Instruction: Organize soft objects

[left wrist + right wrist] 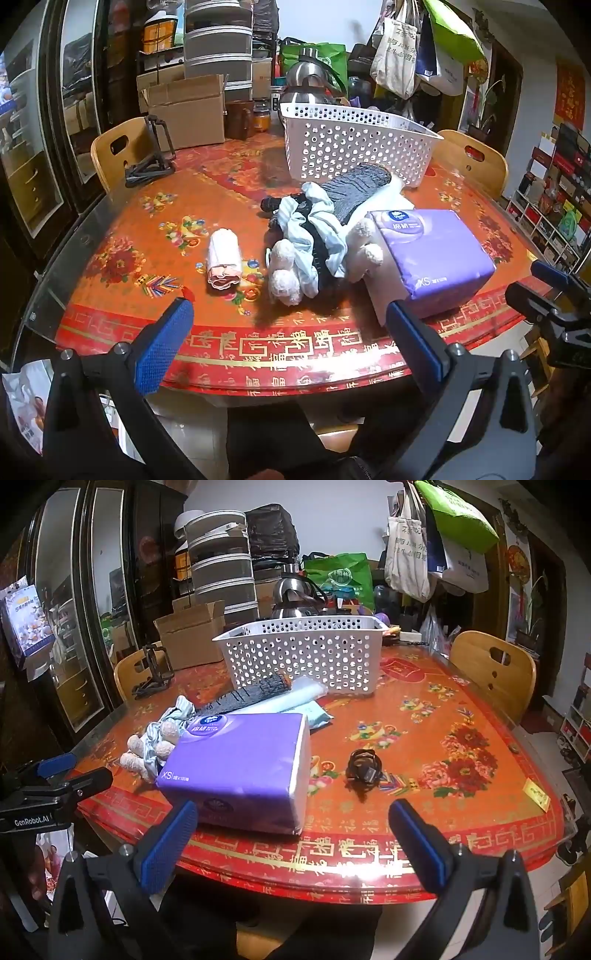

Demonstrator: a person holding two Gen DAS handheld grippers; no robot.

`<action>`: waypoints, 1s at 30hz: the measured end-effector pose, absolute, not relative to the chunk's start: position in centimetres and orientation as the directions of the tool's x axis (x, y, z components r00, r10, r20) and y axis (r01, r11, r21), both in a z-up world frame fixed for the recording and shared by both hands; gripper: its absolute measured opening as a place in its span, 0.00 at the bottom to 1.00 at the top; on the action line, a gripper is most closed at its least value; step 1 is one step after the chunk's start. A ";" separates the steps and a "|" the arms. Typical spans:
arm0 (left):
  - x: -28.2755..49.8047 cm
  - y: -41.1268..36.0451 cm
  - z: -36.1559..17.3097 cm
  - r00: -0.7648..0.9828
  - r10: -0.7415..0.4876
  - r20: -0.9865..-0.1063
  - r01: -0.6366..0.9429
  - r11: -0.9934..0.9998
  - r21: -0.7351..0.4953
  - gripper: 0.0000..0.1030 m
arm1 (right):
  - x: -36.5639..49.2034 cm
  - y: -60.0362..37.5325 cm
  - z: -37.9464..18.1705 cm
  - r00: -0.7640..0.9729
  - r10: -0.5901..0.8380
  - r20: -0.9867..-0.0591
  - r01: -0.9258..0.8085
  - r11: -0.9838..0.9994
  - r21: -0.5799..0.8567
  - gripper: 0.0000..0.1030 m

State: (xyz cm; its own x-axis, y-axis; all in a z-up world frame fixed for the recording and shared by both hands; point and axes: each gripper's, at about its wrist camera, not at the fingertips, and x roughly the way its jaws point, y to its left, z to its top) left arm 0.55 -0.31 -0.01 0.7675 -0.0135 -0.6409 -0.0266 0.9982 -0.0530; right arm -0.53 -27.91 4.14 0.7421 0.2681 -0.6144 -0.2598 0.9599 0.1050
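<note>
A white perforated basket (347,147) (303,657) stands at the back of the red floral table (147,229) (461,738). In front of it lies a pile: a dark knitted piece (354,188) (243,698), pale blue cloth (314,218), a white plush toy (284,269) (147,753) and a purple tissue pack (432,254) (240,764). A rolled pink-white towel (224,258) lies to the left. My left gripper (288,332) is open and empty at the near edge. My right gripper (295,834) is open and empty before the tissue pack.
A dark coiled hair tie (364,766) lies right of the tissue pack. A pale blue plastic packet (306,701) sits by the basket. A cardboard box (184,107), kettle (306,81), black folding stand (151,158) and two wooden chairs (118,151) (491,672) surround the table.
</note>
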 end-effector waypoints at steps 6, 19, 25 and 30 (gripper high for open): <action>0.6 -0.3 0.0 0.768 -0.013 -0.641 -0.026 0.998 -0.052 1.00 | -0.5 -27.8 4.1 0.744 0.265 -0.613 -0.258 0.961 0.103 1.00; 0.6 -0.4 0.2 0.771 -0.011 -0.637 -0.026 0.999 -0.048 1.00 | -0.5 -27.8 4.2 0.744 0.267 -0.612 -0.260 0.960 0.103 1.00; 0.6 -0.4 0.2 0.771 -0.011 -0.637 -0.025 0.999 -0.048 1.00 | -0.4 -27.8 4.1 0.744 0.268 -0.612 -0.261 0.960 0.103 1.00; 0.6 -0.4 0.2 0.771 -0.011 -0.637 -0.025 0.998 -0.049 1.00 | -0.4 -27.8 4.1 0.744 0.268 -0.613 -0.261 0.960 0.103 1.00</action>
State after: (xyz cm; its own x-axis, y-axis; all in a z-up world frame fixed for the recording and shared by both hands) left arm 0.62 -0.36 0.18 0.7706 -0.0115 -0.6372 -0.0254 0.9985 -0.0486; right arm -0.41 -27.80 4.10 0.7436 0.2682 -0.6125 -0.2614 0.9597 0.1029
